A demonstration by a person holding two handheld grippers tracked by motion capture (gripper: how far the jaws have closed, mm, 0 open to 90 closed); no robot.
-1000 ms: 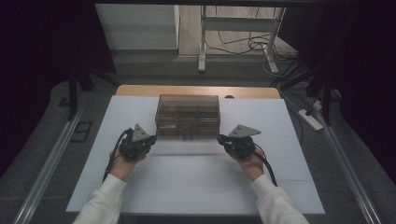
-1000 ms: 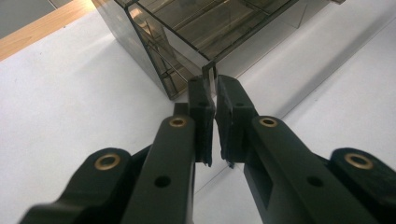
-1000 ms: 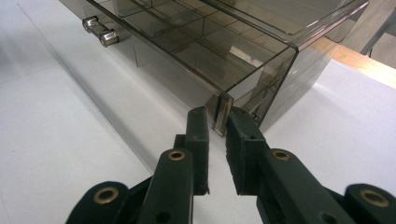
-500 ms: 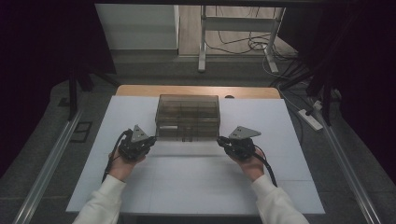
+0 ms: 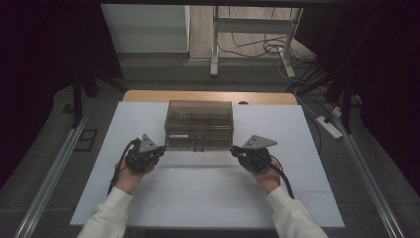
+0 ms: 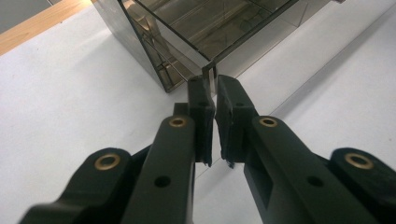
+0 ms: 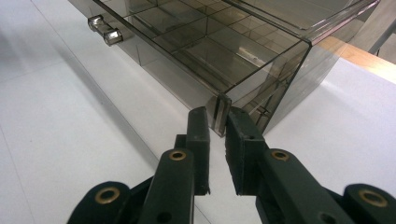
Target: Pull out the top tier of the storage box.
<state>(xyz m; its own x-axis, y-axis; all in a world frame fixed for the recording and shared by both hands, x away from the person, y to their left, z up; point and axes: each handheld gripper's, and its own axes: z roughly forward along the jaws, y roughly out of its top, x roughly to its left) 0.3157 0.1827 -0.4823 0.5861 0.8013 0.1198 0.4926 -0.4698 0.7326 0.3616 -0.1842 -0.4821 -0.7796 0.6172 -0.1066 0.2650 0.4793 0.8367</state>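
A smoky see-through compartment box (image 5: pixel 198 119) stands at the middle of the white table (image 5: pixel 198 198). My left gripper (image 5: pixel 161 148) sits at its front left corner and my right gripper (image 5: pixel 235 148) at its front right corner. In the left gripper view the left gripper (image 6: pixel 211 86) is shut on a small clear tab (image 6: pixel 209 73) at the corner of the box (image 6: pixel 196 32). In the right gripper view the right gripper (image 7: pixel 218 116) closes on the matching corner tab (image 7: pixel 222 105) of the box (image 7: pixel 233 37). Two metal knobs (image 7: pixel 105 29) sit on its front.
A wooden strip (image 5: pixel 148 95) runs along the table's far edge behind the box. Metal rails (image 5: pixel 49 173) flank the table on both sides. A power strip (image 5: pixel 329 126) and cables lie on the floor at the right. White tabletop stretches in front of the hands.
Both grippers have kept their places at the box's front corners. No clear movement of the box shows.
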